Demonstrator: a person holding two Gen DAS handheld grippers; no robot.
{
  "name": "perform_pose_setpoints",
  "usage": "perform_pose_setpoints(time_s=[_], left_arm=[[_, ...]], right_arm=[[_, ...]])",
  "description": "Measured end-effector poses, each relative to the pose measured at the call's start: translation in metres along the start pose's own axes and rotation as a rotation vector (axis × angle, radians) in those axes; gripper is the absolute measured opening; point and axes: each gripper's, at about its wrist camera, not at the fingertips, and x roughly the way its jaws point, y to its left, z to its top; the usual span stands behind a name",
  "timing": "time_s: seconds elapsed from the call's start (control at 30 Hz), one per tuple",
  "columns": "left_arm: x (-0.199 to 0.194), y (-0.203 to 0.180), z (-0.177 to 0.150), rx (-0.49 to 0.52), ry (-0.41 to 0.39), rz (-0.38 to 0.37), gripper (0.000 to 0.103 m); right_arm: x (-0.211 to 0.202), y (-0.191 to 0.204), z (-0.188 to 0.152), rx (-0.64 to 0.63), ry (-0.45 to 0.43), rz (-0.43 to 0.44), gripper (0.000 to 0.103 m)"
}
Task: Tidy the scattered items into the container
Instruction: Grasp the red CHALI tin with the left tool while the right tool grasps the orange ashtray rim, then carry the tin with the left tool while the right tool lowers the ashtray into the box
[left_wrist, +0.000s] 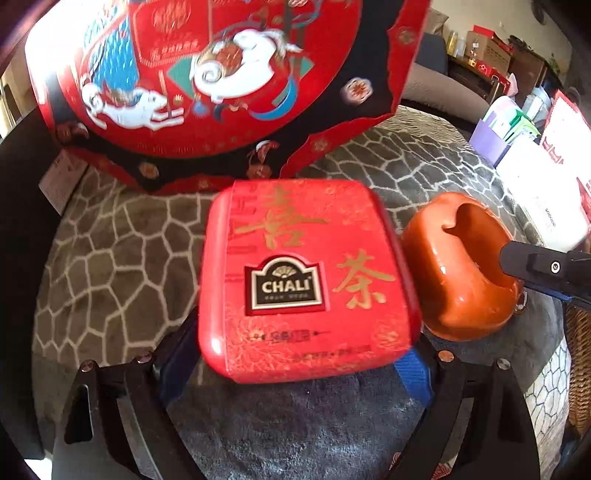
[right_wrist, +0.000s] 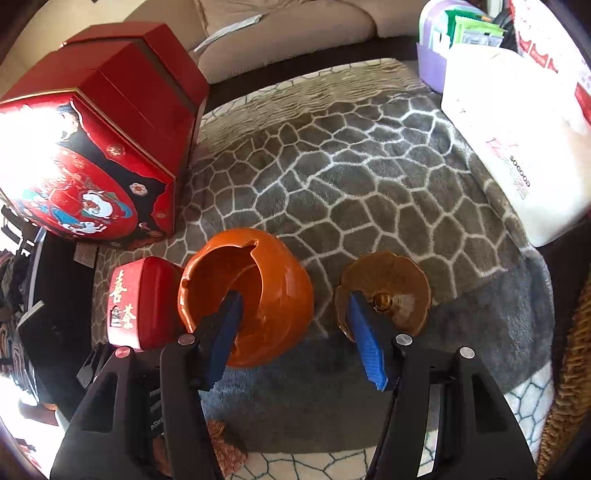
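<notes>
A red CHALI tea tin (left_wrist: 295, 280) lies on the grey patterned mat (left_wrist: 110, 258). My left gripper (left_wrist: 295, 354) straddles it, blue pads beside its two sides, jaws wide and open. To its right stands a glossy orange ceramic pot (left_wrist: 454, 280), also the pot (right_wrist: 273, 280) in the right wrist view. My right gripper (right_wrist: 295, 295) is open over the pot's wall: one finger (right_wrist: 229, 317) dips inside the pot's mouth, the other (right_wrist: 365, 339) hangs outside, above an amber scalloped dish (right_wrist: 399, 295). That gripper's finger (left_wrist: 535, 264) shows in the left wrist view too.
A large red octagonal gift box (right_wrist: 92, 147) stands at the mat's left, just behind the tin. A white box (right_wrist: 517, 147) and a purple organiser (right_wrist: 432, 62) sit at the right. Wicker (right_wrist: 569, 369) borders the right edge. A beige sofa lies behind.
</notes>
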Motion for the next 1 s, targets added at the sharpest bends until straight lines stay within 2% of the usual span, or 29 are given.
perform_pose_setpoints(time_s=[0.03,0.07,0.17,0.4,0.6,0.7,0.77,0.9,1.0], left_arm=[[-0.002,0.0,0.002,0.001,-0.017,0.007,0.093],[-0.002,-0.002,0.005,0.006,-0.022,0.012,0.093],[-0.003,-0.005,0.013,0.022,-0.027,0.015,0.088],[-0.016,0.007,0.019,0.032,-0.019,-0.005,0.083],[-0.088,0.035,0.02,0.047,-0.105,-0.054,0.083],[-0.144,0.064,0.025,0.043,-0.151,-0.092,0.083],[-0.183,0.089,0.029,0.051,-0.19,-0.079,0.083],[-0.243,0.171,0.039,-0.01,-0.225,-0.017,0.083],[-0.254,0.238,0.049,-0.087,-0.218,0.057,0.083]], right_arm=[[0.006,0.0,0.003,0.005,0.019,-0.003,0.05],[0.013,0.002,0.006,0.005,0.04,-0.002,0.038],[0.022,0.009,0.013,-0.019,0.077,-0.042,0.025],[0.01,0.019,0.004,-0.057,0.079,-0.072,0.023],[-0.032,0.048,-0.012,-0.144,0.072,-0.056,0.023],[-0.066,0.085,-0.025,-0.238,0.062,-0.028,0.023],[-0.088,0.117,-0.036,-0.31,0.064,-0.007,0.023],[-0.113,0.191,-0.052,-0.422,0.085,0.057,0.022],[-0.118,0.25,-0.062,-0.473,0.109,0.124,0.021]])
